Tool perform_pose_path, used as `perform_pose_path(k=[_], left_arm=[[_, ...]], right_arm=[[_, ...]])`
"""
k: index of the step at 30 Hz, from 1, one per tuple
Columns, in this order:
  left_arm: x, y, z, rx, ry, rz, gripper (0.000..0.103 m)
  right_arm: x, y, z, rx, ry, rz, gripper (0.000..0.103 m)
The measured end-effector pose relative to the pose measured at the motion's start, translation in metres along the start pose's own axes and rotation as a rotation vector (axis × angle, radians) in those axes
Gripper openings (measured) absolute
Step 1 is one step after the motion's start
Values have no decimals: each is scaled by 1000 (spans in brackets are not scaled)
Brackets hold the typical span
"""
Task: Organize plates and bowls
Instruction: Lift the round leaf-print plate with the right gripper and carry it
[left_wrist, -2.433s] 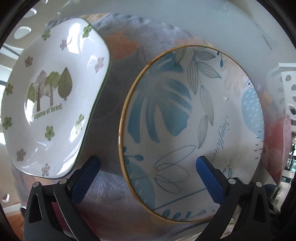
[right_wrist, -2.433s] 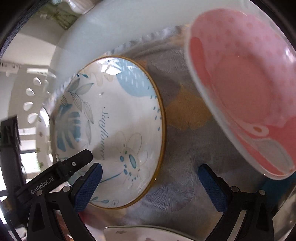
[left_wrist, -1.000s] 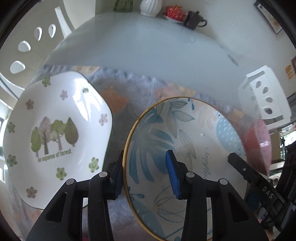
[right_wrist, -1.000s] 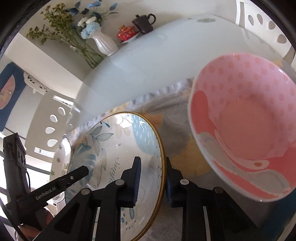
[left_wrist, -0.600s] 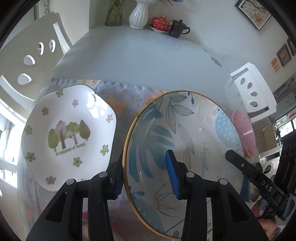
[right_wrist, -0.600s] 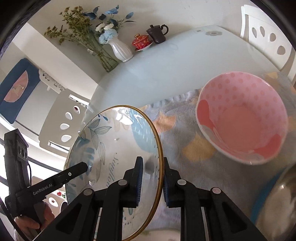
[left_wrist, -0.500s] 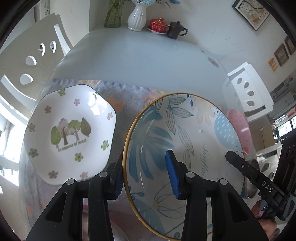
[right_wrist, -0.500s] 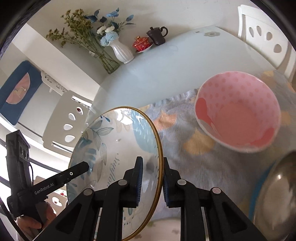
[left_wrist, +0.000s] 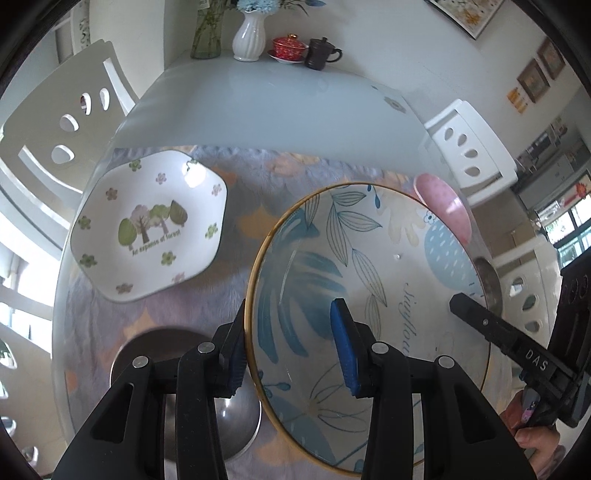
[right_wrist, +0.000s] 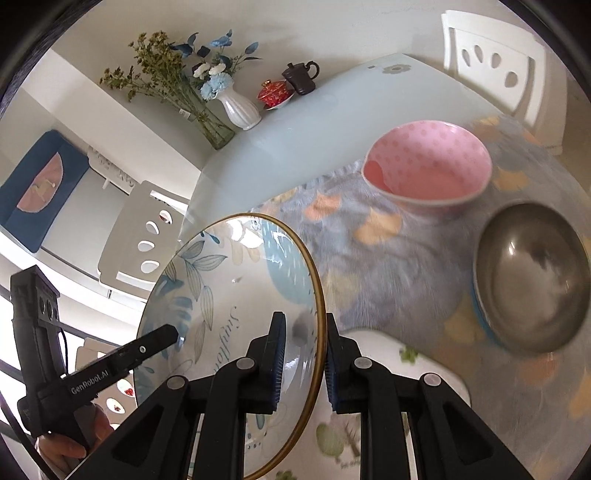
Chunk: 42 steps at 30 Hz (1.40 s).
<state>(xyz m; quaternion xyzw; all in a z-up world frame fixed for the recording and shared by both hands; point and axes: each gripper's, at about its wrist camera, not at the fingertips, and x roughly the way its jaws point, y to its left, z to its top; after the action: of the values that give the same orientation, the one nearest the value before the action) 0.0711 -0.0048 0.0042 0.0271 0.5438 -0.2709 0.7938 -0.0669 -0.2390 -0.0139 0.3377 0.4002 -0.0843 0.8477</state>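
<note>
Plate (left_wrist: 369, 266), blue leaf pattern with gold rim, fills the lower right of the left view, held clear above the worktop (left_wrist: 280, 107). Left tongs (left_wrist: 291, 347) are clamped on its near rim; right tongs (right_wrist: 301, 354) likewise grip the opposite rim. Its lower edge is cut off by the frame. Tree-print dish (left_wrist: 147, 225) lies at centre left. Pink bowl (right_wrist: 428, 166) and steel bowl (right_wrist: 532, 277) are blurred in the right view.

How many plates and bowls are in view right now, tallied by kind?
Plates: 2, the blue leaf plate and the forest plate.
Bowls: 3, the pink bowl, a steel bowl and another steel bowl.
Total: 5.
</note>
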Motion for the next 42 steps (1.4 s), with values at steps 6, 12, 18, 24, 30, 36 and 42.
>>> perform_pose_path(k=[6, 12, 18, 24, 30, 36, 42], left_arm=[[-22, 2, -22, 10, -5, -16, 37], [-44, 4, -46, -28, -20, -8, 37], [-58, 0, -80, -63, -13, 16, 37], [-60, 4, -120, -107, 19, 30, 37], [-60, 13, -161, -137, 43, 31, 37], [-56, 21, -191, -181, 84, 49, 37], [-51, 26, -215, -194, 111, 41, 37]], right_arm=[[-24, 8, -23, 3, -14, 9, 19], [-36, 16, -42, -48, 33, 34, 18], [-52, 18, -70, -84, 65, 38, 19], [-62, 16, -102, -118, 107, 50, 19], [-62, 7, -138, -131, 167, 73, 19], [-60, 3, -169, -137, 211, 80, 19], [-51, -4, -192, -146, 264, 74, 19]])
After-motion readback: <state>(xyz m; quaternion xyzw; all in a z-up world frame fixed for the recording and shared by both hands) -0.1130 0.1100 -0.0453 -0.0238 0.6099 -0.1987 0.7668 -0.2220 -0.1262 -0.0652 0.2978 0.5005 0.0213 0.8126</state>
